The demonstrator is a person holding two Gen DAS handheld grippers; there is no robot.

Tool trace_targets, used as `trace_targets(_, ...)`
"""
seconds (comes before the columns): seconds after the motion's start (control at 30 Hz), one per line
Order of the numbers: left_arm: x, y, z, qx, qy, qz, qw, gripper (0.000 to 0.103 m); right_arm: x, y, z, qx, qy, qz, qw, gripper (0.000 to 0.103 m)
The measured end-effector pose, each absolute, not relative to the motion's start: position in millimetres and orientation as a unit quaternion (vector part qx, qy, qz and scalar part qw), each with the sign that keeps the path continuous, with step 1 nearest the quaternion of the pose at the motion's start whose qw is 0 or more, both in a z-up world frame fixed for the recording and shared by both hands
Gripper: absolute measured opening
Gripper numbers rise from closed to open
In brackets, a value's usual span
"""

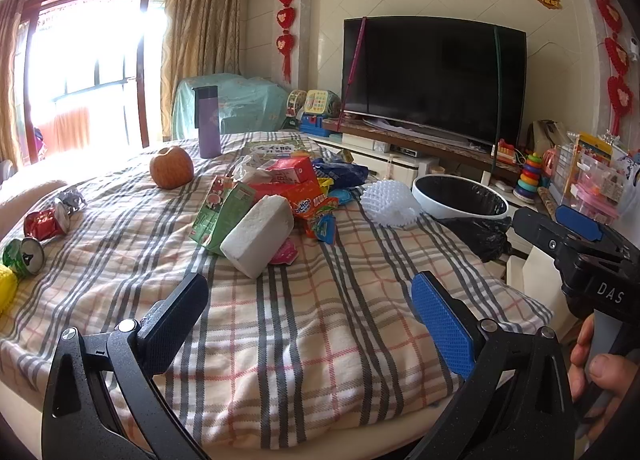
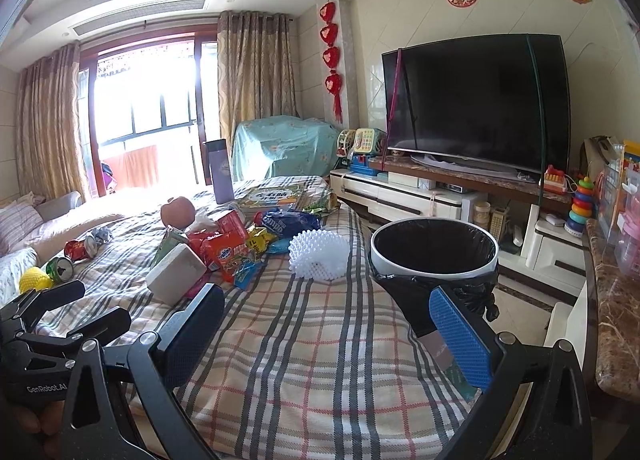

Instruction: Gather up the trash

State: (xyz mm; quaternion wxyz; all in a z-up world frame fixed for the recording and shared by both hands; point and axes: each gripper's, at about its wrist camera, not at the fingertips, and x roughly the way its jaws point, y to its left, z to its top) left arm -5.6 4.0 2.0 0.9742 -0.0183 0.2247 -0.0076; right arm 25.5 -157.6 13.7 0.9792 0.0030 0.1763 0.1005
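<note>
Left tongs [image 1: 310,312] wide, empty, above plaid tabletop [image 1: 320,324]; right tongs [image 2: 326,334] wide, empty; wrapper pile [image 1: 288,187] ahead, bin [image 2: 434,246] at right edge

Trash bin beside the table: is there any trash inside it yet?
No: in the right wrist view the trash bin shows only its black liner inside, and the wrappers lie on the checked tablecloth.

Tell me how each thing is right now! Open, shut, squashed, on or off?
Left tongs: open, empty.
Right tongs: open, empty.
Trash bin: open, black liner, looks empty.
TV: off.
Purple bottle: upright, lid on.
Red can: crushed, lying down.
Green can: lying down.
Apple: whole.
</note>
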Motion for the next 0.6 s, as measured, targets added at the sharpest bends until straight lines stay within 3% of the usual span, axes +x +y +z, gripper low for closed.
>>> trace_targets(0.6,-5.1,3.7,1.4,-0.020,0.225,-0.008,0.974,0.103,26.8,-156.2,12.2,0.003,0.177,0.101,0.979,0.103)
